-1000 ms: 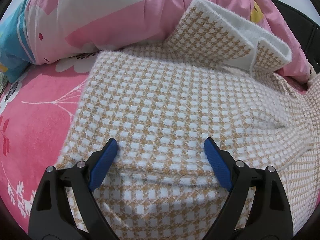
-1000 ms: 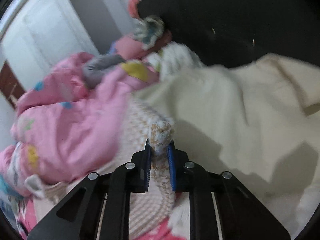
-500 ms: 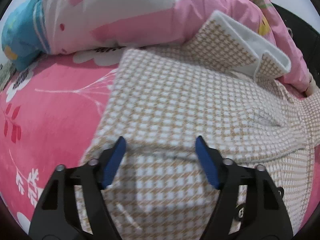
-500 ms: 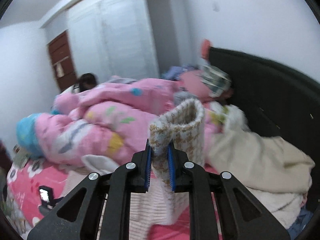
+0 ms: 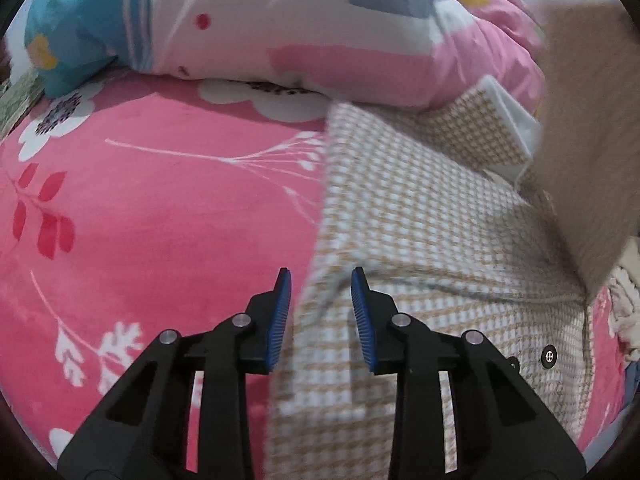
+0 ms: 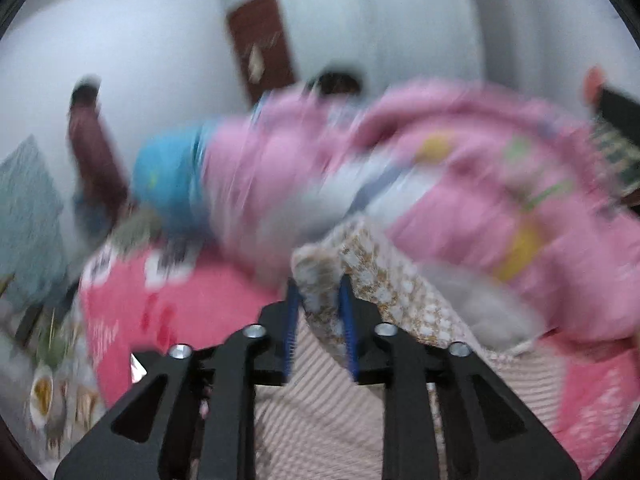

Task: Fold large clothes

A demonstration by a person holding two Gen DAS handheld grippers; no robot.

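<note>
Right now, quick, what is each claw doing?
Left claw: partly open around the edge of the checked coat, not yet pinching it.
Right claw: closed on a fold of the checked coat.

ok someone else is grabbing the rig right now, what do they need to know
Left gripper: partly open, pads either side of the left edge of the checked coat, not clamped on it.
Right gripper: shut on a bunched fold of the same coat, held up off the bed; that view is blurred.
The coat lies spread on the pink floral blanket, its collar end against the pink duvet; one black button shows near the right edge.
Done: one part is lifted.
Left: lay that part over the body, smooth it, then finish the remaining folds.
</note>
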